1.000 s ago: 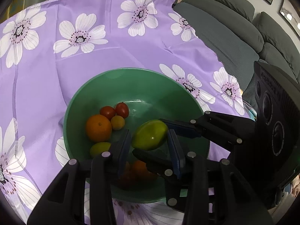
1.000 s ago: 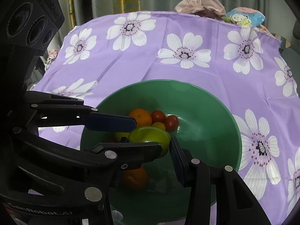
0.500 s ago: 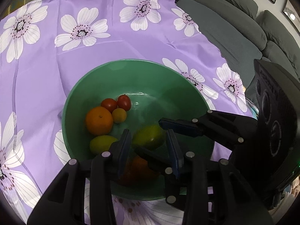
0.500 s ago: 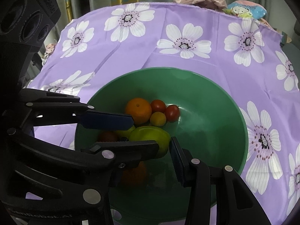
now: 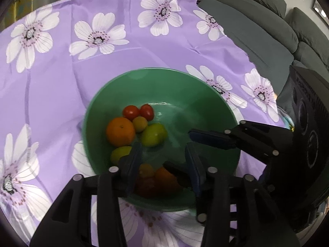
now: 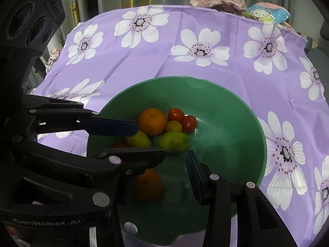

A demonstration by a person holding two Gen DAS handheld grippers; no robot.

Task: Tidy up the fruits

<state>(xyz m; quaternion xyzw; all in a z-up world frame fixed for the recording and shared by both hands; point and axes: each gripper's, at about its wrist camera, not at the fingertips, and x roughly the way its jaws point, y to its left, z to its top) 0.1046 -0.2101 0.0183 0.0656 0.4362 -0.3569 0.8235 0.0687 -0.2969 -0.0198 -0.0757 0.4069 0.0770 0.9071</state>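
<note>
Opening our left gripper (image 5: pixel 162 162) over the bowl (image 5: pixel 205 94), nothing between; right gripper (image 6: pixel 174 156) apart, empty. Lime (image 5: pixel 153 134) looks firm, slick: we'd pinch its middle.

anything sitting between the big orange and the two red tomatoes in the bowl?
Yes: a small yellow-orange tomato sits between the orange and the red tomatoes, clearest in the right wrist view.

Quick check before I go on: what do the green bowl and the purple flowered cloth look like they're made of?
The green bowl looks like smooth, glossy plastic, possibly melamine: its inner wall mirrors the fruit and shows soft highlights. I cannot rule out glazed ceramic. The purple flowered tablecloth looks like thin synthetic fabric with a slight sheen: it holds sharp fold creases and fine wrinkles.
</note>
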